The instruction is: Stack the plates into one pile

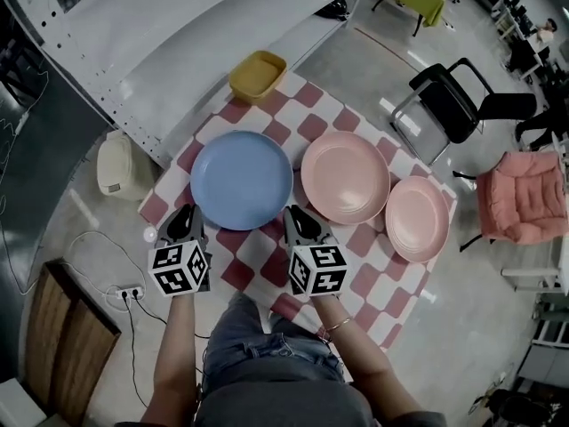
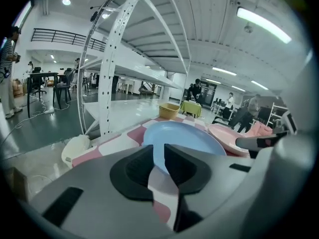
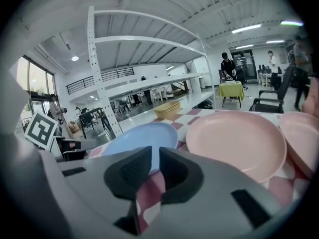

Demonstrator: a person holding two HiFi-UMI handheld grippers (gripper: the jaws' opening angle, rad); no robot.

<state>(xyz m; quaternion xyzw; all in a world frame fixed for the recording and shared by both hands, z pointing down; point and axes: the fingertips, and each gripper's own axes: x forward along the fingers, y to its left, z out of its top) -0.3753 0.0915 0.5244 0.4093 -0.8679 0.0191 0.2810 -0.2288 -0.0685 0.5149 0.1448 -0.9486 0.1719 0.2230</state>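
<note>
A blue plate (image 1: 242, 181) lies on the red and white checked cloth (image 1: 258, 247), with a large pink plate (image 1: 345, 176) to its right and a smaller pink plate (image 1: 417, 218) further right. None of the plates overlap. My left gripper (image 1: 184, 222) hovers at the blue plate's near left rim, and my right gripper (image 1: 299, 221) sits near the gap between the blue and large pink plates. In the left gripper view the left gripper (image 2: 158, 156) shows a gap with only the blue plate (image 2: 182, 138) ahead. The right gripper (image 3: 154, 161) stands slightly parted and empty before the blue plate (image 3: 142, 138) and large pink plate (image 3: 234, 141).
A stack of yellow bowls (image 1: 257, 76) sits at the table's far corner. A white metal shelf rack (image 1: 178, 43) stands behind the table. A black chair (image 1: 453, 105) and a pink chair (image 1: 520, 198) are to the right, and a cream container (image 1: 116, 163) is on the floor to the left.
</note>
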